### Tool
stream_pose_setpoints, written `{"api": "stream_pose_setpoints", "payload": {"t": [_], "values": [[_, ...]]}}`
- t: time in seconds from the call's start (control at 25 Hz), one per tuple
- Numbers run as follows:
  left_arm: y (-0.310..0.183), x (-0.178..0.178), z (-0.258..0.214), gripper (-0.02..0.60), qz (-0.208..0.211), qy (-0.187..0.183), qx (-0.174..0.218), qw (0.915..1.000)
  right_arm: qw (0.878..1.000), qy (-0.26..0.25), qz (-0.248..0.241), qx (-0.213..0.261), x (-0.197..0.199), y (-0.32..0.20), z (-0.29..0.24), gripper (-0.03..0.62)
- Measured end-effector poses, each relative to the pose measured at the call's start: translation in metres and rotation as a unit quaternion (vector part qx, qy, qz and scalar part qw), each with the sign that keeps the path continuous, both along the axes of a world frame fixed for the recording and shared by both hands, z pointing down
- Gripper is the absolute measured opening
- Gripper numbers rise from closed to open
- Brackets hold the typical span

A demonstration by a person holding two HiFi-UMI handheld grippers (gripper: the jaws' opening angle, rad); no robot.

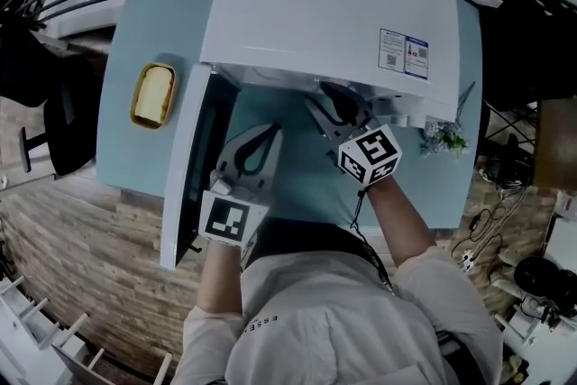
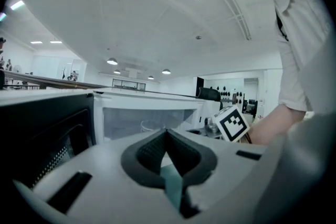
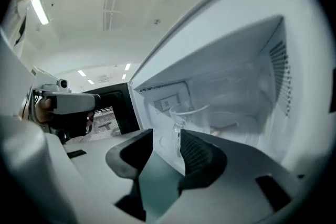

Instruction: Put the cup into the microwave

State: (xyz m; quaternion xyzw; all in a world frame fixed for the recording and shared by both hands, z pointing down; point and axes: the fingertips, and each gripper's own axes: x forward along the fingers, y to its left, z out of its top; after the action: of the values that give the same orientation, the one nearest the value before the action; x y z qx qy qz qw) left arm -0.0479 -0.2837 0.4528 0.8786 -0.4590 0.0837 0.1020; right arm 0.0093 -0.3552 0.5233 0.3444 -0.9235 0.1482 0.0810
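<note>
A clear glass cup (image 3: 181,115) stands upright inside the white microwave (image 1: 325,4), near the front left of its cavity (image 3: 236,97). My right gripper (image 3: 165,136) is at the cavity's mouth with its jaws open. The cup lies just beyond the fingertips and nothing is between the pads. From above, the right gripper (image 1: 329,99) reaches under the microwave's front edge, which hides the cup in that view. The microwave door (image 1: 194,167) hangs open to the left. My left gripper (image 1: 261,132) hovers beside that door, jaws shut and empty, its tips (image 2: 167,132) meeting.
The microwave sits on a light blue table (image 1: 297,185). A yellow dish holding a pale slice (image 1: 153,95) lies at the table's left. A small plant (image 1: 444,140) stands at the microwave's right corner. Cables and gear (image 1: 487,239) lie on the floor at right.
</note>
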Motion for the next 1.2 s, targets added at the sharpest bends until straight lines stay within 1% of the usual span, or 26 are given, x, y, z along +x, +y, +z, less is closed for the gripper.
{"api": "stream_pose_setpoints", "payload": {"t": [0.08,0.16,0.36,0.44,0.52,0.6,0.76,0.92,1.2], "values": [[0.001,0.002,-0.009,0.002,0.006,-0.002,0.01,0.9999,1.0,-0.001,0.021,0.004,0.009,0.008,-0.01,0.155],[0.003,0.004,-0.02,0.002,0.012,-0.004,0.02,0.9997,0.999,-0.001,0.033,0.014,0.015,0.019,-0.023,0.155],[0.009,0.001,-0.052,0.002,0.024,-0.002,0.046,0.9987,0.998,-0.01,0.049,0.045,0.02,0.042,-0.071,0.153],[0.012,0.0,-0.063,0.002,0.027,-0.002,0.054,0.9982,0.997,-0.013,0.048,0.059,0.02,0.052,-0.089,0.152],[0.017,-0.002,-0.071,0.002,0.034,-0.008,0.065,0.9973,0.996,-0.016,0.046,0.07,0.02,0.064,-0.106,0.131],[0.023,-0.004,-0.077,0.002,0.041,-0.016,0.072,0.9964,0.995,-0.02,0.049,0.08,0.02,0.074,-0.121,0.077],[0.032,-0.001,-0.091,0.002,0.055,-0.02,0.083,0.9948,0.993,-0.034,0.059,0.098,0.023,0.088,-0.147,0.027],[0.036,-0.001,-0.1,0.002,0.065,-0.028,0.094,0.993,0.991,-0.042,0.064,0.112,0.025,0.098,-0.169,0.017],[0.038,0.0,-0.116,0.002,0.077,-0.025,0.106,0.9911,0.986,-0.038,0.081,0.137,0.028,0.103,-0.192,0.015]]}}
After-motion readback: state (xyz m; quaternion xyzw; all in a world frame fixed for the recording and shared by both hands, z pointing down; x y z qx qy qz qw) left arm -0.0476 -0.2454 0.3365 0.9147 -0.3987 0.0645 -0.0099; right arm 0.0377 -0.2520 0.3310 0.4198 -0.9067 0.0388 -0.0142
